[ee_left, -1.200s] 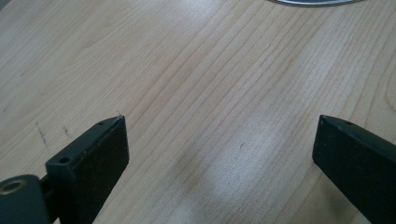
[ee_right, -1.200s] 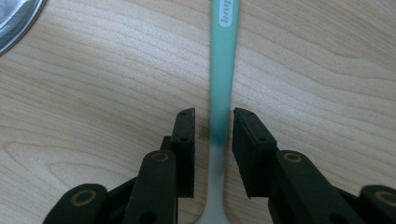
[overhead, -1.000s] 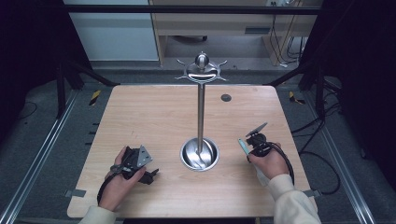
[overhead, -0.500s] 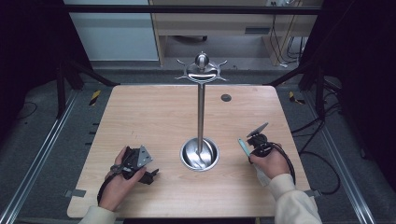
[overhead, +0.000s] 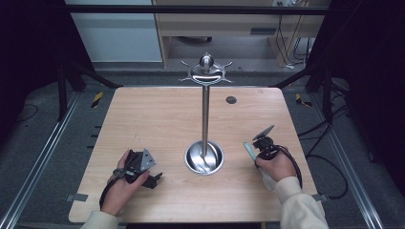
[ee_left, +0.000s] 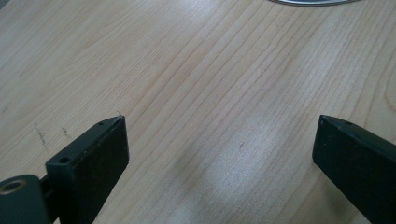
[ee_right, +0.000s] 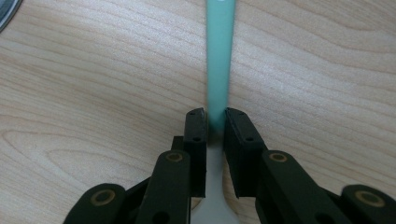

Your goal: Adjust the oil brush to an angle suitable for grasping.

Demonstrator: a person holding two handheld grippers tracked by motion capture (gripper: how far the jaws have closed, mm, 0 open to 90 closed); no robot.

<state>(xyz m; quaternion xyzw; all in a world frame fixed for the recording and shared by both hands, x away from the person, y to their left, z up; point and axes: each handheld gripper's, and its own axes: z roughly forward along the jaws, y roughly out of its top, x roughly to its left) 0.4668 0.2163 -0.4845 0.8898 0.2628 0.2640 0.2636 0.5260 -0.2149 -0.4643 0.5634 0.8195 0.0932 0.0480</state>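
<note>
A steel stand rises from a round dish base [overhead: 204, 158] at mid-table, its pole ending in a hooked top [overhead: 206, 72]. To the right of the base, my right gripper [overhead: 255, 155] is shut on a teal-handled utensil [overhead: 248, 148]. In the right gripper view the teal handle [ee_right: 218, 60] runs away from the jaws of the gripper [ee_right: 215, 122] over the wood, with a white part under them. These jaws have just been closing on the handle. My left gripper [overhead: 154, 179] rests at the front left of the table; in its own view it [ee_left: 219, 135] stands wide open over bare wood.
A small dark round mark [overhead: 231, 100] sits at the table's back right. The dish rim shows at the top edge [ee_left: 313, 2] of the left gripper view and in the corner [ee_right: 6, 13] of the right gripper view. Metal rails flank the wooden table [overhead: 157, 119].
</note>
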